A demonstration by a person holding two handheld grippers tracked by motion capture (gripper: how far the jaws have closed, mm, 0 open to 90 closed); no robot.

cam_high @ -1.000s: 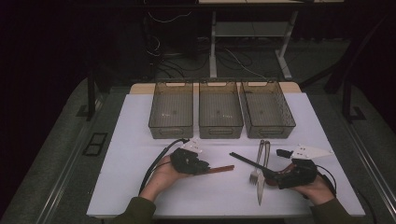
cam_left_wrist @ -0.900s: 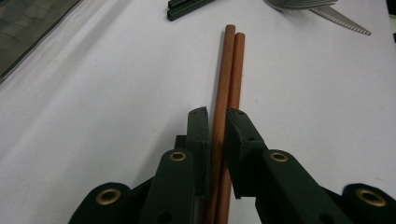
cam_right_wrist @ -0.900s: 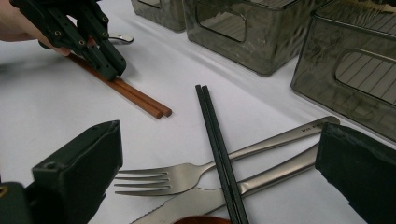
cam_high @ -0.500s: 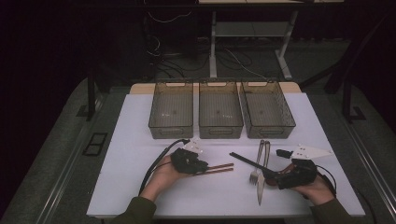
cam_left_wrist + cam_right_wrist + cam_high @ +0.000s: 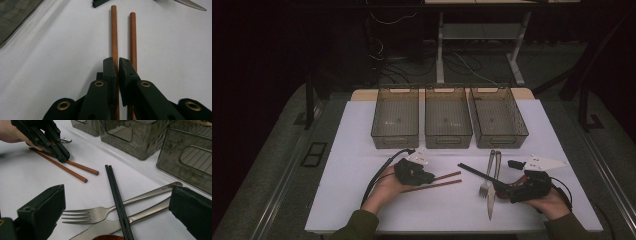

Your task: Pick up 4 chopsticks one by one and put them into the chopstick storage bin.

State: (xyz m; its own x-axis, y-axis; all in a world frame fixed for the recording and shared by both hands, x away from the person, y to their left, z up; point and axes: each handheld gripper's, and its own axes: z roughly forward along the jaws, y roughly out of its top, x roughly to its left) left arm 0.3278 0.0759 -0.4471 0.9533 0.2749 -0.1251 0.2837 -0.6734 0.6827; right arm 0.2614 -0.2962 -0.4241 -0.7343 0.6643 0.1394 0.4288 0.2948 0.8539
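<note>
Chopsticks (image 5: 114,32) of smooth reddish-brown wood, two round rods, lie side by side on the matte white table (image 5: 352,145) in front of you, left of centre. Your left gripper (image 5: 116,65) has just been closing; its flat black jaws now stand nearly together, pinched on the left rod, while the other rod runs along just outside the right jaw. Your right gripper (image 5: 117,207) rests low on the table with its blocky, padded jaws spread wide, gripping nothing; the cutlery lies between and ahead of them.

That cutlery counts as one polished steel fork (image 5: 100,213) with four tines, one steel knife (image 5: 105,227) with a serrated edge, and one pair of slim, square-edged black chopsticks (image 5: 115,192) laid across both handles. At the far side of the table stand three rectangular smoky translucent bins (image 5: 448,120) in a row, each with a cut-out handle slot.
</note>
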